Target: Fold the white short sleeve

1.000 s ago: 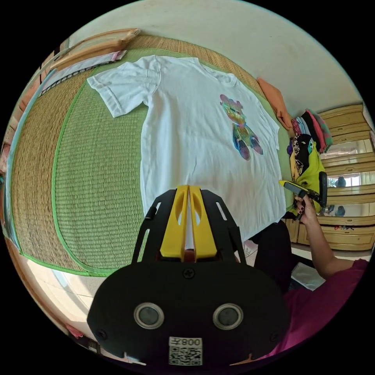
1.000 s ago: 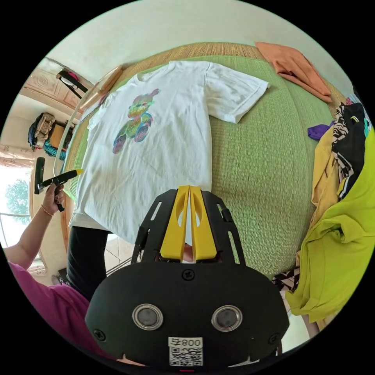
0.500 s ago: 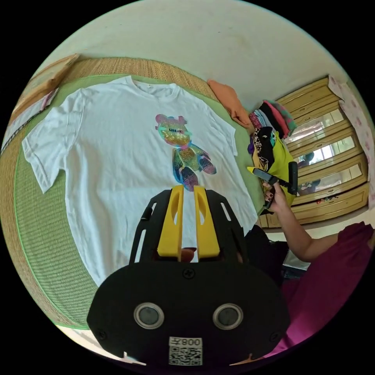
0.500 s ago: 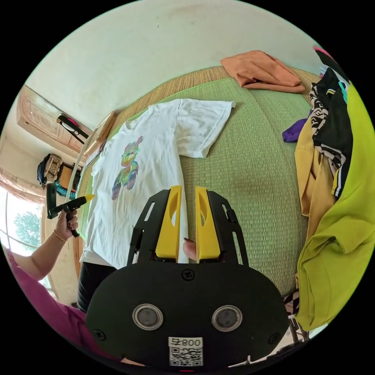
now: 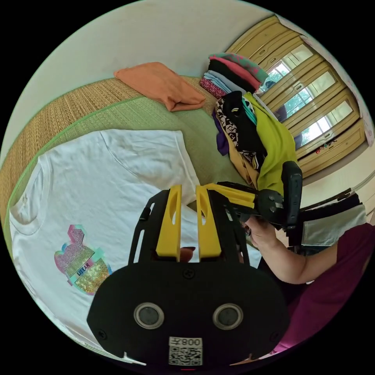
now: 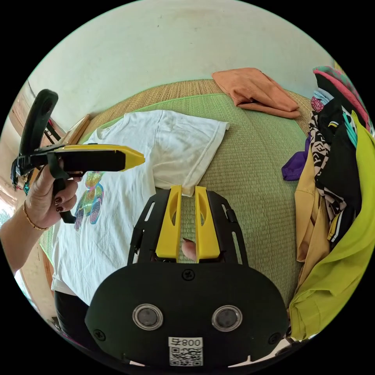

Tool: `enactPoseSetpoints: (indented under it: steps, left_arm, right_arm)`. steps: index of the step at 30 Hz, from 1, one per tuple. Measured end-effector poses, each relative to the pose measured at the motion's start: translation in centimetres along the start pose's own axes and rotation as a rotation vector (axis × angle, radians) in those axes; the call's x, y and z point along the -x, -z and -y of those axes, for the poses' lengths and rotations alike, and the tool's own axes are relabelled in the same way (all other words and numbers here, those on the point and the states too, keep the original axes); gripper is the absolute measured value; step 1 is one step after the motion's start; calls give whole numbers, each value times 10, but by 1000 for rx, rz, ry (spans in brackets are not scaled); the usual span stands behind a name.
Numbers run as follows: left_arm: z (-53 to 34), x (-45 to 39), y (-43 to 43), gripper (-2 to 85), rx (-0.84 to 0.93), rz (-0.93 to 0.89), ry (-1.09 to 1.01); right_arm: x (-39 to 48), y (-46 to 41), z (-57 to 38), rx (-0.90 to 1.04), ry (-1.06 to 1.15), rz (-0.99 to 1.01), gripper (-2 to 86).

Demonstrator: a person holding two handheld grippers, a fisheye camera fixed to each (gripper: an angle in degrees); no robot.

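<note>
The white short-sleeve shirt (image 5: 105, 183) lies flat, front up, on a green mat (image 5: 156, 115); its colourful bear print (image 5: 82, 267) faces up. My left gripper (image 5: 187, 189) hovers open over the shirt near one sleeve (image 5: 156, 156), holding nothing. The right gripper (image 5: 218, 189), held in a hand, sits just beside it. In the right gripper view, my right gripper (image 6: 187, 189) is open just above the hem of that sleeve (image 6: 183, 148). The left gripper (image 6: 136, 158) hangs over the shirt (image 6: 113, 226) to its left.
A folded orange cloth (image 6: 258, 91) lies at the mat's far end. A loose pile of clothes (image 6: 336, 187), lime, yellow, black and purple, lines the mat's right side. Wooden cabinets (image 5: 312, 101) stand behind the pile. A pale wall (image 6: 156, 50) backs the mat.
Both grippers were shut on the shirt's bottom hem; they have opened, let it go and come together near the right sleeve. Both views have swung that way.
</note>
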State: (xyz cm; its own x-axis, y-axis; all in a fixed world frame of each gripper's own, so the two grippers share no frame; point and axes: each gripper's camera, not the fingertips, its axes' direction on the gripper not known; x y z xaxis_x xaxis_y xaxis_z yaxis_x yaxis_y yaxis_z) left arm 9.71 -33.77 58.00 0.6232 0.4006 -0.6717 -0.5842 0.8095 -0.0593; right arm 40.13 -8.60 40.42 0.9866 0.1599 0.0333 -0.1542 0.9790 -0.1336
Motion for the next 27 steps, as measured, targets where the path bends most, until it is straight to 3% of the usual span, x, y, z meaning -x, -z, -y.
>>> enactPoseSetpoints:
  steps: [9,14,27]
  left_arm:
    - [131,-19,-83,80,94,180,-91]
    - [158,-26,-102,33,132,338,-131]
    - [152,52,26,10,-246,72,56]
  right_arm:
    - [0,-6,-1,-6,23,41,29]
    - [-10,-8,4,-8,2,101,15]
    - [-22,45,4,-311,-9,150,8]
